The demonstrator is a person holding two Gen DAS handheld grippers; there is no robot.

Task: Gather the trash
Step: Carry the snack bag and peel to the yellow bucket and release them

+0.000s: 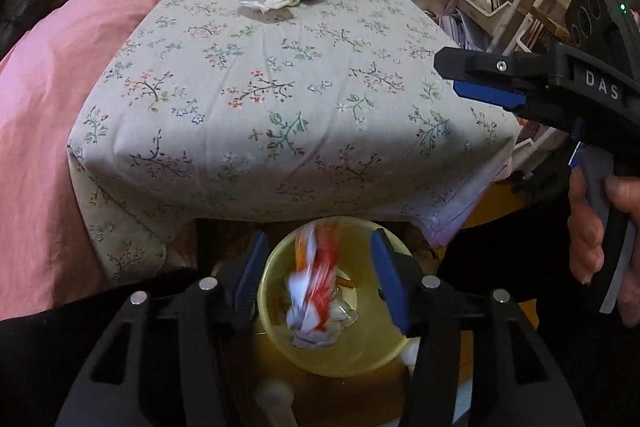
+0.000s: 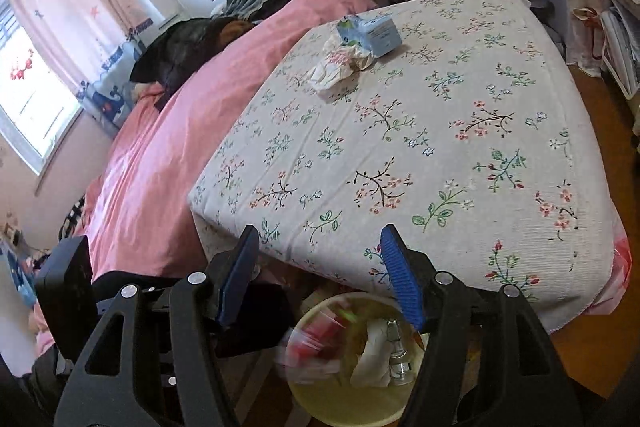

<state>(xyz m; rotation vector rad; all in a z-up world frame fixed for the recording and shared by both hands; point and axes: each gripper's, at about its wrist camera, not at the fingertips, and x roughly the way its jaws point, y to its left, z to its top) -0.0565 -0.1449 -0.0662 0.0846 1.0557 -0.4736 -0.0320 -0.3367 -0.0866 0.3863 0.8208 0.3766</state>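
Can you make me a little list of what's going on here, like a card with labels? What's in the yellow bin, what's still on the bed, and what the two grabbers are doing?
Bin: yellow bin on the floor at the foot of the bed
Falling in: blurred red and white wrapper between the open fingers
Left gripper: open, over the bin
Right gripper: open, holding nothing, above the bin
Still on bed: crumpled tissues touching a blue tissue box
Bed cover: floral sheet, pink blanket beside it
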